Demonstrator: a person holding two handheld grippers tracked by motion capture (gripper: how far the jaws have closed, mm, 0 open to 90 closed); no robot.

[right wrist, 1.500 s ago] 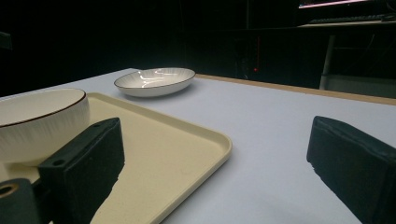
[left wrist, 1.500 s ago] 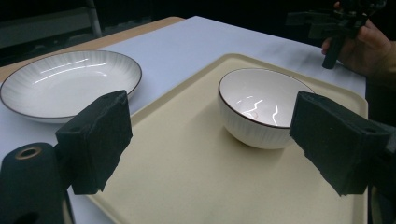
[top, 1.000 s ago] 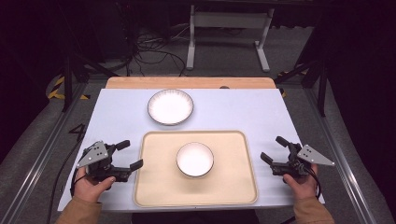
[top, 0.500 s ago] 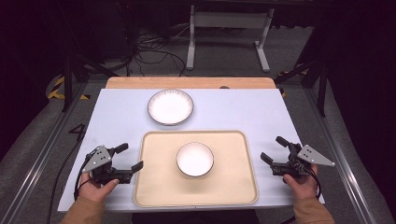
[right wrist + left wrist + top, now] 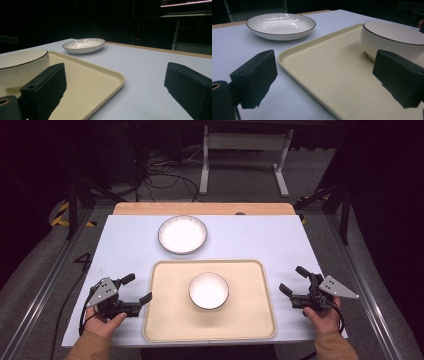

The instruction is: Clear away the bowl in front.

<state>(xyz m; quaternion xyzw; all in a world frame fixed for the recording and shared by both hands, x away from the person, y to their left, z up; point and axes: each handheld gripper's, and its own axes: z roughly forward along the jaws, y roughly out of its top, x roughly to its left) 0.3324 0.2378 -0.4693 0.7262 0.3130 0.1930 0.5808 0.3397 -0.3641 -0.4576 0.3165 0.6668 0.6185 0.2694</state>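
A white bowl (image 5: 209,290) with a dark rim stands in the middle of a beige tray (image 5: 165,320) at the table's front centre. Behind the tray lies a white ribbed plate (image 5: 182,234). My left gripper (image 5: 137,289) rests open on the table just left of the tray, its jaws wide apart and empty. My right gripper (image 5: 292,280) stands open just right of the tray, also empty. In the left gripper view the tray's corner (image 5: 287,56), the bowl (image 5: 392,37) and the plate (image 5: 280,25) lie ahead. The right gripper view has the tray (image 5: 105,75), bowl (image 5: 22,65) and plate (image 5: 83,45).
The pale blue table top (image 5: 260,240) ends in a wooden strip (image 5: 200,208) at the back. Beyond it are a metal stand's legs (image 5: 240,165) and cables on the dark floor. Metal rails (image 5: 45,280) run along both sides of the table.
My left gripper has shifted slightly to the right and back toward the tray's left edge. The right gripper, bowl and plate have stayed put.
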